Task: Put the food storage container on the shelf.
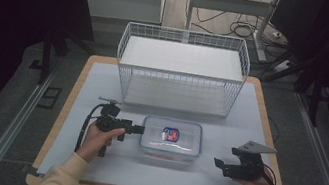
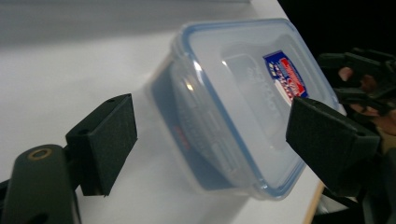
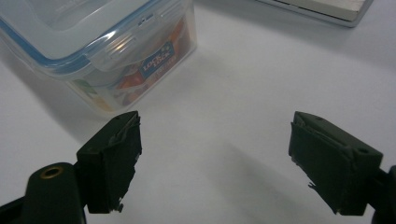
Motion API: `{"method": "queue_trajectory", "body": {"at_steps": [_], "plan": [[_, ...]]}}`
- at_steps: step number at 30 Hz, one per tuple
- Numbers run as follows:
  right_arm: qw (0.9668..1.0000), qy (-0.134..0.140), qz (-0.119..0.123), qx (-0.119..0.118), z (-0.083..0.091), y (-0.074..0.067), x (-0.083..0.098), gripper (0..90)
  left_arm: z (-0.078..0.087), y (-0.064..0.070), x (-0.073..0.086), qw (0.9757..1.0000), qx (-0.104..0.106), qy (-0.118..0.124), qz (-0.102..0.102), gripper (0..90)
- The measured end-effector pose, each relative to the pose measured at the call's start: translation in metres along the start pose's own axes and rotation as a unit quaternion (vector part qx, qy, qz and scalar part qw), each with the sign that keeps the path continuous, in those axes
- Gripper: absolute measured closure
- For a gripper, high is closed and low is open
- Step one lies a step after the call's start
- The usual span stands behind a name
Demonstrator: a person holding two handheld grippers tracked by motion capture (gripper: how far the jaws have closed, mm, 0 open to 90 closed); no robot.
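A clear plastic container (image 1: 171,138) with a blue-sealed lid and a red-and-blue label lies on the white table top, lid shut. My left gripper (image 1: 138,129) points at its left end from just beside it and stands open. In the left gripper view the container (image 2: 243,102) lies ahead between the spread pads, and the pads do not touch it. My right gripper (image 1: 219,163) is open a short way off the container's right end. In the right gripper view (image 3: 215,158) bare table lies between the pads, with the container (image 3: 93,42) off to the upper left.
A white wire basket (image 1: 181,70) stands at the back of the table, behind the container. The table's wooden edge (image 1: 267,130) frames the white top. Cables and desk legs lie on the floor beyond.
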State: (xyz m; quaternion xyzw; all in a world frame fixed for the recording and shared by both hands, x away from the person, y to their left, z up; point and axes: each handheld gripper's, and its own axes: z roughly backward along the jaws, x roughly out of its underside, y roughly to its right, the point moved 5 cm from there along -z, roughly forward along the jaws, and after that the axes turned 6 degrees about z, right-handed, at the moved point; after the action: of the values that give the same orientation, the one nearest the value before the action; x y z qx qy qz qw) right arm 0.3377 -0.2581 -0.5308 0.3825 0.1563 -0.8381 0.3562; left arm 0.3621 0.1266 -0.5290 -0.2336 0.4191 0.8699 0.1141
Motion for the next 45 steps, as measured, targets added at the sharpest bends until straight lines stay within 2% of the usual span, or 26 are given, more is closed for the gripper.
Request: {"method": "queue_trajectory", "body": {"at_steps": [4, 5, 9, 11, 14, 15, 17, 20, 21, 26, 27, 28, 31, 33, 34, 35, 36, 37, 38, 40, 41, 42, 45], "plan": [[1.0000, 0.001, -0.001, 0.001, 0.000, 0.001, 0.000, 16.9, -0.009, -0.003, 0.000, 0.9999, 0.005, -0.009, 0.011, 16.7], [1.0000, 0.001, 0.000, 0.002, 0.000, 0.001, 0.000, 17.0, -0.014, -0.004, 0.000, 0.9996, 0.014, -0.014, 0.018, 16.8], [1.0000, 0.000, 0.000, 0.006, 0.000, 0.002, 0.000, 17.0, -0.018, -0.004, 0.002, 0.9993, 0.021, -0.023, 0.022, 18.5], [1.0000, 0.000, 0.002, 0.007, 0.000, 0.002, 0.000, 17.0, -0.023, -0.004, 0.003, 0.9985, 0.033, -0.035, 0.026, 20.0], [1.0000, -0.001, 0.003, 0.007, -0.001, 0.001, 0.000, 17.1, -0.025, -0.004, 0.004, 0.9981, 0.036, -0.042, 0.027, 21.4], [1.0000, -0.002, 0.003, 0.006, -0.001, 0.000, 0.000, 17.2, -0.026, -0.004, 0.004, 0.9975, 0.045, -0.045, 0.031, 23.8], [1.0000, -0.001, 0.003, 0.005, -0.001, 0.000, -0.001, 17.2, -0.026, -0.004, 0.004, 0.9973, 0.048, -0.045, 0.033, 27.4], [0.9999, 0.003, -0.005, -0.010, -0.002, -0.002, -0.004, 17.1, -0.025, -0.002, 0.004, 0.9974, 0.048, -0.043, 0.032, 28.3], [0.9996, 0.008, -0.013, -0.023, -0.002, -0.004, -0.009, 17.1, -0.024, -0.002, 0.003, 0.9976, 0.047, -0.040, 0.031, 31.5], [0.9978, 0.015, -0.031, -0.058, -0.008, -0.008, -0.027, 17.1, -0.023, -0.004, 0.003, 0.9973, 0.051, -0.041, 0.035, 32.6], [0.9978, 0.015, -0.031, -0.058, -0.008, -0.008, -0.027, 17.1, -0.023, -0.004, 0.003, 0.9973, 0.051, -0.041, 0.035, 32.9], [0.9959, 0.010, -0.047, -0.077, -0.014, -0.009, -0.034, 17.1, -0.023, -0.005, 0.003, 0.9971, 0.054, -0.041, 0.036, 33.2], [0.9931, 0.001, -0.063, -0.099, -0.023, -0.010, -0.041, 16.9, -0.022, -0.006, 0.003, 0.9969, 0.057, -0.041, 0.036, 34.0], [0.9903, -0.003, -0.076, -0.116, -0.029, -0.010, -0.047, 16.6, -0.022, -0.006, 0.003, 0.9969, 0.057, -0.040, 0.035, 34.1], [0.9876, -0.005, -0.090, -0.129, -0.032, -0.011, -0.049, 16.6, -0.022, -0.006, 0.003, 0.9969, 0.057, -0.040, 0.035, 34.1], [0.9876, -0.005, -0.090, -0.129, -0.032, -0.011, -0.049, 16.6, -0.022, -0.006, 0.003, 0.9969, 0.058, -0.040, 0.035, 34.1], [0.9830, -0.012, -0.107, -0.149, -0.037, -0.012, -0.052, 16.4, -0.022, -0.006, 0.003, 0.9969, 0.058, -0.040, 0.035, 34.1], [0.9830, -0.012, -0.107, -0.149, -0.037, -0.012, -0.052, 16.4, -0.022, -0.006, 0.003, 0.9969, 0.058, -0.040, 0.035, 34.1], [0.9780, -0.013, -0.129, -0.164, -0.043, -0.012, -0.054, 16.0, -0.022, -0.006, 0.003, 0.9969, 0.058, -0.040, 0.035, 34.1], [0.9732, -0.019, -0.149, -0.174, -0.048, -0.011, -0.055, 15.8, -0.022, -0.006, 0.003, 0.9969, 0.058, -0.040, 0.035, 34.1], [0.9732, -0.019, -0.149, -0.174, -0.048, -0.011, -0.055, 15.8, -0.022, -0.006, 0.003, 0.9969, 0.058, -0.040, 0.035, 34.1], [0.9729, -0.031, -0.152, -0.171, -0.053, -0.010, -0.054, 15.5, -0.022, -0.006, 0.003, 0.9969, 0.058, -0.040, 0.034, 34.1], [0.9706, -0.033, -0.160, -0.177, -0.057, -0.010, -0.055, 15.2, -0.022, -0.006, 0.003, 0.9969, 0.060, -0.039, 0.035, 34.4]]}}
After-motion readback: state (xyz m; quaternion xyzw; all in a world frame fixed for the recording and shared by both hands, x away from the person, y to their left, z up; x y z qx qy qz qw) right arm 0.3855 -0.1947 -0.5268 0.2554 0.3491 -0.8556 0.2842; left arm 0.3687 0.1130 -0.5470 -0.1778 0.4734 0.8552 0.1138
